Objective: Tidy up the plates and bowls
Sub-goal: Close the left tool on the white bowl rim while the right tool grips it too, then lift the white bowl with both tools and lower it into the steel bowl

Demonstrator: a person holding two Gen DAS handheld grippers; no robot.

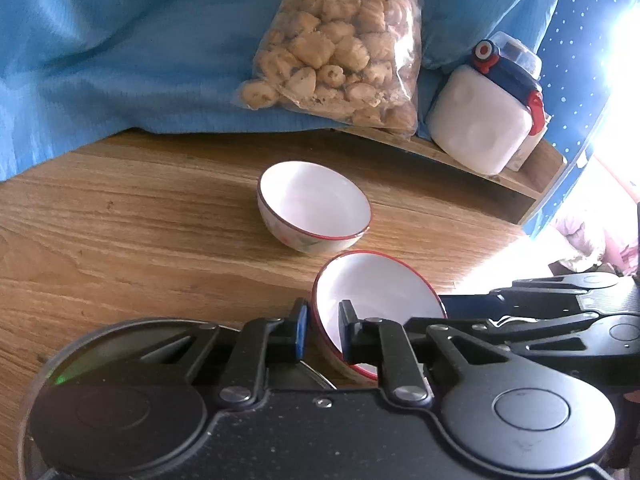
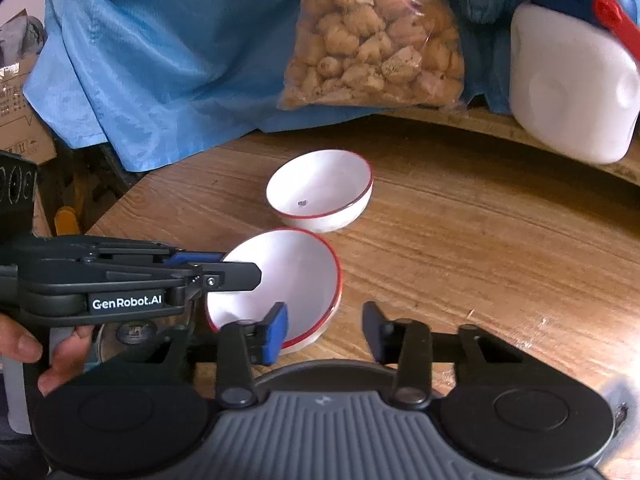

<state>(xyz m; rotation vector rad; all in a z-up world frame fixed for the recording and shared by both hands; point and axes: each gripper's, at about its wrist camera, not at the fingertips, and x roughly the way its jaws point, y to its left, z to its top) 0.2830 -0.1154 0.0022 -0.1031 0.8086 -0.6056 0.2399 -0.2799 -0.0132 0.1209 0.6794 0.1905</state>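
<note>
Wood-grain tabletop (image 1: 140, 220) carries two red-rimmed white bowls. Your left gripper (image 1: 323, 330) pinches the tilted near bowl's (image 1: 376, 292) wall; your right gripper (image 2: 326, 330), half-open, straddles its rim. Lift unevenly and it could slip, striking the far bowl (image 1: 314, 206).

Clear plastic bag of baked biscuits (image 1: 336, 52) leaning against rumpled blue cloth (image 1: 120, 48) at the wooden table's (image 1: 140, 216) far edge, white container with blue-and-red lid (image 1: 486, 110) sitting just beside it, cardboard box (image 2: 18, 92) showing behind the cloth.
</note>
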